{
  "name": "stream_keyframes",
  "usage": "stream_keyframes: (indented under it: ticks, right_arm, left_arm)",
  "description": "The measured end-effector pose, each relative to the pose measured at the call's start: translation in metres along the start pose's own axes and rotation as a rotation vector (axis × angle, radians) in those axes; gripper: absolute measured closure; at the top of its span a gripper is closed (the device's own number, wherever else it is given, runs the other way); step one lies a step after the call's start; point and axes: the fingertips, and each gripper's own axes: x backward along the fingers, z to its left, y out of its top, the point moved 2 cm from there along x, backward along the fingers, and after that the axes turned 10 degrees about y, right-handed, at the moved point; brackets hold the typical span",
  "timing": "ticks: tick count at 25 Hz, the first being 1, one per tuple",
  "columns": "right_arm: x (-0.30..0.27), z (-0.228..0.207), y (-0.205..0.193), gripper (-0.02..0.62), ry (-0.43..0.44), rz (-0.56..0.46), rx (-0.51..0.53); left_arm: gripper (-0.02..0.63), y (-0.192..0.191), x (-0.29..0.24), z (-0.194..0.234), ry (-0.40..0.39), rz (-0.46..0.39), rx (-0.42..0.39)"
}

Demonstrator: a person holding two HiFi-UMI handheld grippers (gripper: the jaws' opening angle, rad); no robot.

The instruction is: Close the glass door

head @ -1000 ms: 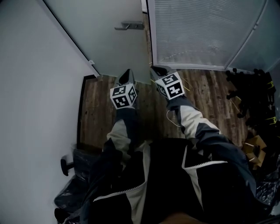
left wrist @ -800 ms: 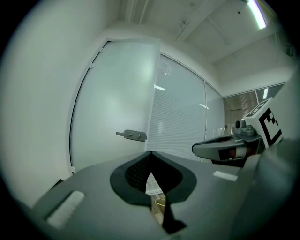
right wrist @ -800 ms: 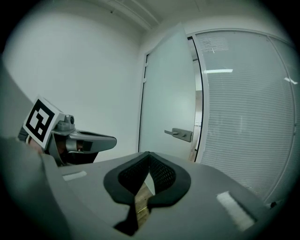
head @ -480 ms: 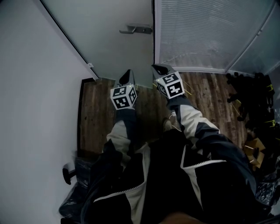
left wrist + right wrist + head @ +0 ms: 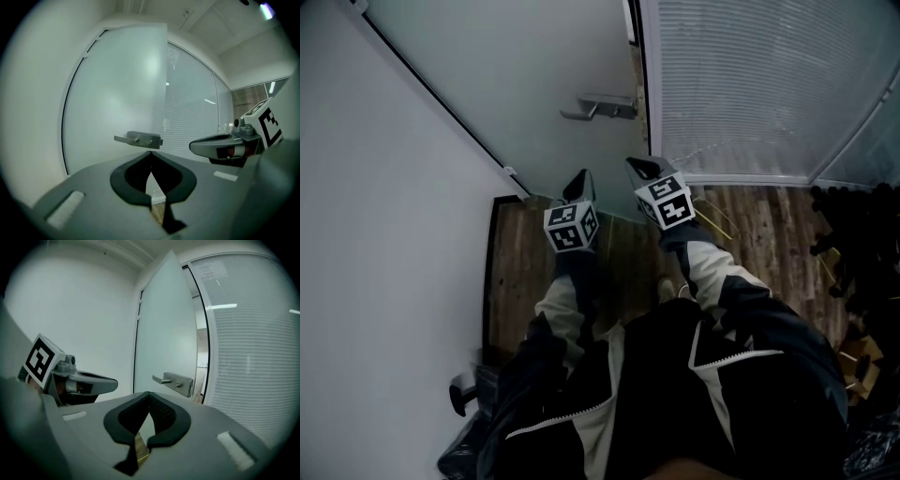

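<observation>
Two tools point at the pale frosted glass door [image 5: 525, 84], which stands ajar at 12 o'clock in the head view, with its grey metal lever handle [image 5: 602, 107] close to the free edge. The left tool [image 5: 580, 176] and the right tool [image 5: 639, 167] sit side by side below the handle and apart from it. Each has its jaws pressed together on nothing. Whether their tips touch the glass cannot be told. Only the right gripper view shows a narrow opening between the door's free edge and the ribbed translucent glass panel [image 5: 750, 84] at 1 o'clock. In the left gripper view the door edge overlaps that panel and hides the gap. Only the head view shows the surroundings: a plain white wall [image 5: 384, 262] runs close along 9 o'clock, a strip of brown wood plank floor [image 5: 516, 281] lies between wall and legs, and dark clutter [image 5: 858, 225] crowds 3 o'clock.
</observation>
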Motion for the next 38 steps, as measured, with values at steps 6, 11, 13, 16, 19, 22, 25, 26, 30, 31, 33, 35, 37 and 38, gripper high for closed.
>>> stream_keyframes:
  ticks: [6, 11, 13, 16, 19, 22, 25, 26, 30, 31, 33, 35, 37, 38]
  right_arm:
    - [-0.020, -0.067, 0.018, 0.591, 0.039, -0.010, 0.078]
    - [-0.041, -0.106, 0.016, 0.591, 0.064, 0.002, 0.074]
    - [-0.050, -0.113, 0.018, 0.591, 0.072, 0.005, 0.074]
    - [-0.065, -0.116, 0.023, 0.591, 0.088, 0.010, 0.083]
    - [-0.084, -0.115, 0.025, 0.591, 0.098, 0.017, 0.086]
    - [-0.100, -0.112, 0.027, 0.591, 0.085, 0.032, 0.107]
    - [-0.112, -0.105, 0.032, 0.591, 0.066, 0.057, 0.163]
    - [-0.117, -0.102, 0.036, 0.591, 0.058, 0.071, 0.203]
    - [-0.138, -0.088, 0.050, 0.580, 0.021, 0.177, 0.460]
    - [-0.145, -0.084, 0.049, 0.541, 0.018, 0.220, 0.530]
    - [-0.158, -0.078, 0.042, 0.477, 0.012, 0.312, 0.660]
    - [-0.169, -0.076, 0.033, 0.433, -0.004, 0.397, 0.774]
    - [-0.180, -0.077, 0.025, 0.413, -0.024, 0.465, 0.876]
    - [-0.186, -0.078, 0.021, 0.403, -0.035, 0.493, 0.921]
  left_arm:
    - [0.601, 0.022, -0.069, -0.014, 0.037, -0.010, 0.004]
    - [0.601, 0.027, -0.109, -0.014, 0.065, -0.007, -0.003]
    - [0.601, 0.029, -0.117, -0.009, 0.073, -0.004, -0.013]
    - [0.602, 0.030, -0.128, 0.001, 0.088, 0.004, -0.007]
    - [0.602, 0.030, -0.136, 0.017, 0.095, 0.007, 0.000]
    - [0.601, 0.028, -0.141, 0.030, 0.083, 0.015, -0.001]
    - [0.601, 0.024, -0.146, 0.042, 0.058, 0.025, 0.021]
    - [0.601, 0.023, -0.148, 0.047, 0.050, 0.027, 0.029]
    - [0.601, 0.028, -0.155, 0.061, 0.014, 0.021, 0.038]
    - [0.601, 0.029, -0.156, 0.064, 0.004, 0.019, 0.039]
    - [0.601, 0.031, -0.156, 0.069, -0.014, 0.018, 0.039]
    - [0.602, 0.031, -0.158, 0.074, -0.033, 0.016, 0.034]
    - [0.601, 0.029, -0.160, 0.078, -0.048, 0.014, 0.032]
    - [0.601, 0.028, -0.161, 0.080, -0.056, 0.015, 0.033]
